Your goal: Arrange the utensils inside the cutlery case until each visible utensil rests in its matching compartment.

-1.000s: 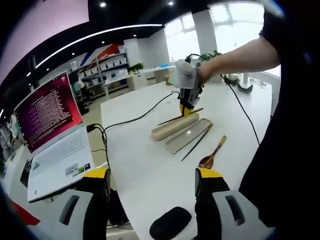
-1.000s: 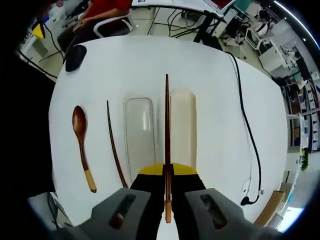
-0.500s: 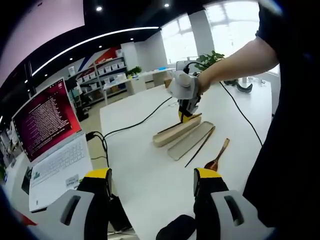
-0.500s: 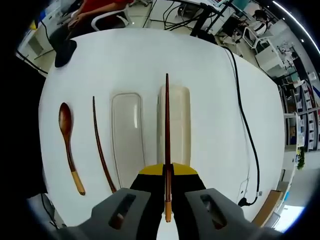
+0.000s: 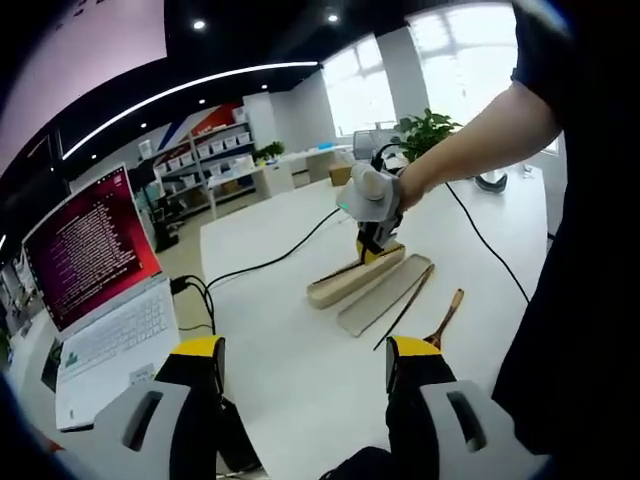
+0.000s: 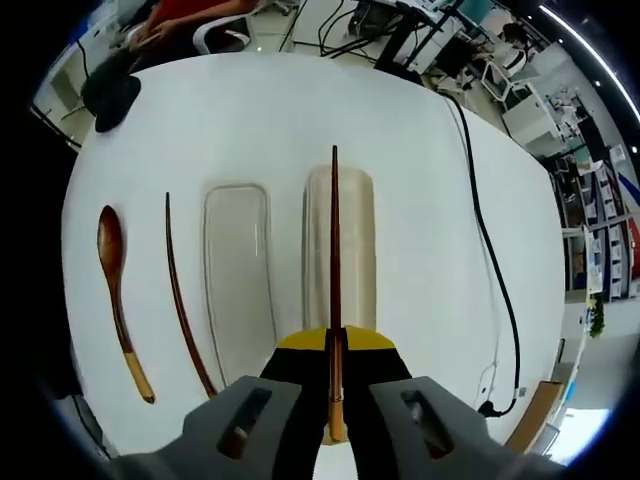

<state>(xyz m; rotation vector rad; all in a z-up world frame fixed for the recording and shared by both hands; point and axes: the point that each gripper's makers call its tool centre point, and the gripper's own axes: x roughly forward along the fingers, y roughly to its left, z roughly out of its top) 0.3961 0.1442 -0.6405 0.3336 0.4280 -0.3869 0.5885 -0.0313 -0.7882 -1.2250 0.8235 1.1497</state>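
My right gripper (image 6: 335,342) is shut on a dark wooden chopstick (image 6: 334,240), which points straight ahead over the beige case base (image 6: 355,230). Left of the base lies the clear lid (image 6: 238,280), then a second chopstick (image 6: 183,300) and a wooden spoon (image 6: 115,290) on the white table. In the left gripper view a hand holds the right gripper (image 5: 374,245) low at the far end of the case base (image 5: 350,279); the lid (image 5: 385,296), loose chopstick (image 5: 405,312) and spoon (image 5: 446,318) lie beside it. My left gripper (image 5: 305,360) hangs open, well short of them.
An open laptop (image 5: 95,270) with a red screen sits at the left of the white table (image 5: 290,340). A black cable (image 5: 270,260) crosses the table behind the case; the cable (image 6: 490,230) runs right of it. A black mouse (image 6: 108,98) lies at the far left corner.
The right gripper has carried the held chopstick sideways, from between lid and base to above the middle of the case base. The left gripper stays open and empty.
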